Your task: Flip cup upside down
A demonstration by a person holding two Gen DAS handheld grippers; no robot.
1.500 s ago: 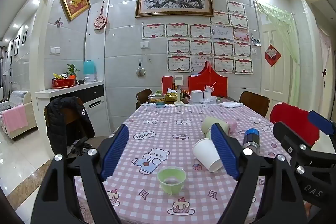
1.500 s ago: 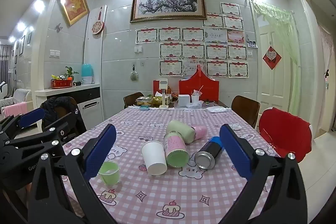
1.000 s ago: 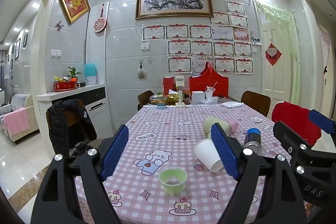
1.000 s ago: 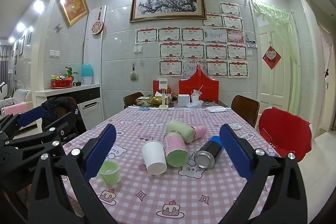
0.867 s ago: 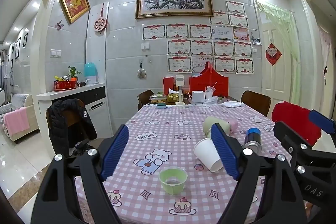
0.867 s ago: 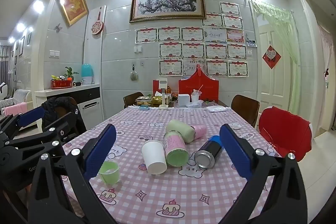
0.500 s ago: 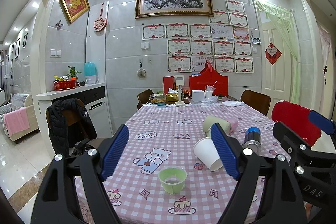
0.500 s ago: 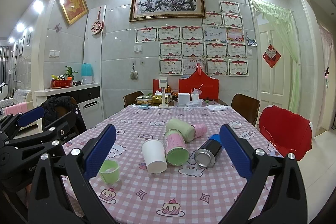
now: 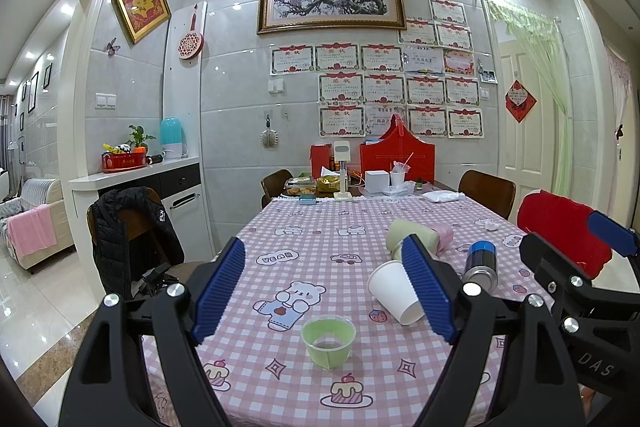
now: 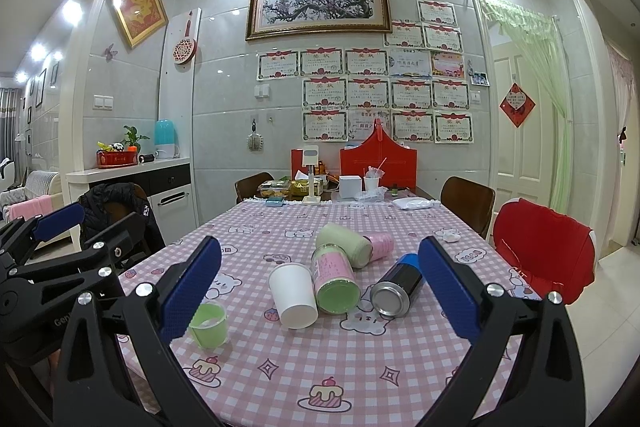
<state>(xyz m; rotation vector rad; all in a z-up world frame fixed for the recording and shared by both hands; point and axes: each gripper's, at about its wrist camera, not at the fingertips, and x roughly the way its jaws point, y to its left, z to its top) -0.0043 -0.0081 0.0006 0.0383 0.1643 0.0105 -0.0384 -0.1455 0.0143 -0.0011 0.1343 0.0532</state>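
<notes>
Both the left tongs (image 9: 324,291) and right tongs (image 10: 320,287) hang spread wide, empty, above the bench (image 10: 400,379). The green cup (image 9: 328,335) stands upright at the left tongs' 6 o'clock, seemingly thin-walled; a hard squeeze may crumple it, or nudge the white cup (image 9: 394,291) at 3 o'clock.

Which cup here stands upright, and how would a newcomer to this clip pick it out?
On the pink checked tablecloth, look at the near left, apart from the pile of containers. The small green cup stands there mouth up, alone; the white paper cup and the others lie on their sides.
</notes>
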